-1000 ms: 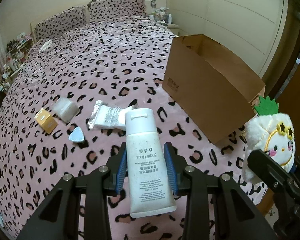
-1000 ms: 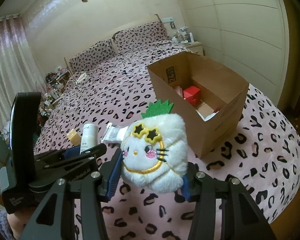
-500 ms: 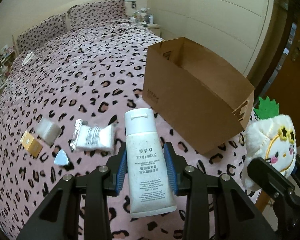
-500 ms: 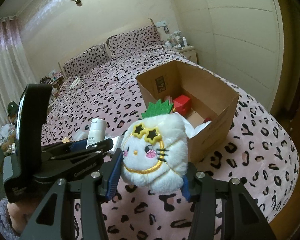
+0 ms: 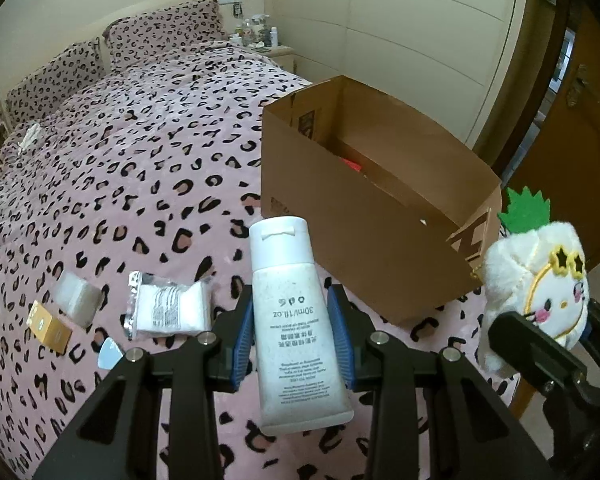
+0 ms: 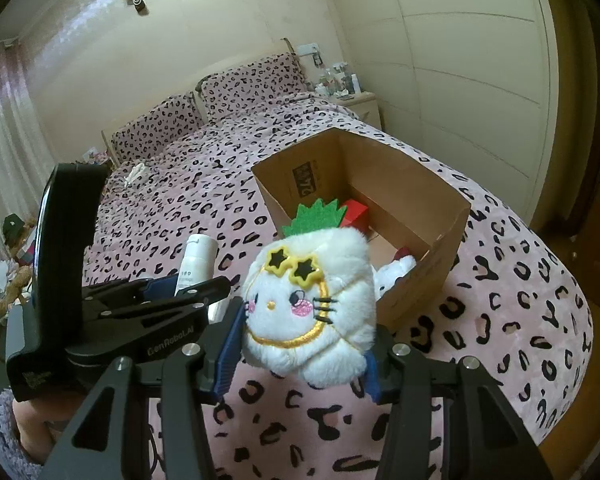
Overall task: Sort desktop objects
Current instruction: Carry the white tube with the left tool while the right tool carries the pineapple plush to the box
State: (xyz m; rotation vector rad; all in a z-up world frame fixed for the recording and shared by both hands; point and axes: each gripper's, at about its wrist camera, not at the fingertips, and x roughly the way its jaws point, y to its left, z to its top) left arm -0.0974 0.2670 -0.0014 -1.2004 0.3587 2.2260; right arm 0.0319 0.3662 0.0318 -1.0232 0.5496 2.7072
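Observation:
My left gripper [image 5: 294, 338] is shut on a white lotion tube [image 5: 294, 312], held cap-forward above the bed, short of the open cardboard box [image 5: 364, 216]. My right gripper [image 6: 304, 356] is shut on a white pineapple plush toy [image 6: 310, 306] with star glasses and a green crown, held just before the box [image 6: 428, 200]. The plush also shows at the right of the left wrist view [image 5: 536, 292]. The tube shows in the right wrist view [image 6: 196, 264]. The box holds a red item [image 6: 354, 214] and something white [image 6: 396, 272].
On the leopard-print bed [image 5: 140, 168] lie a white packet [image 5: 168, 310], a translucent block [image 5: 78, 296], a small gold box [image 5: 48, 326] and a pale blue pick [image 5: 109, 354]. A nightstand with bottles [image 6: 352, 98] stands at the back. A wooden door [image 5: 572, 132] is on the right.
Both grippers have moved toward the box with their loads; the box looks larger and nearer in both views. The items on the bed slid left and down in the left wrist view.

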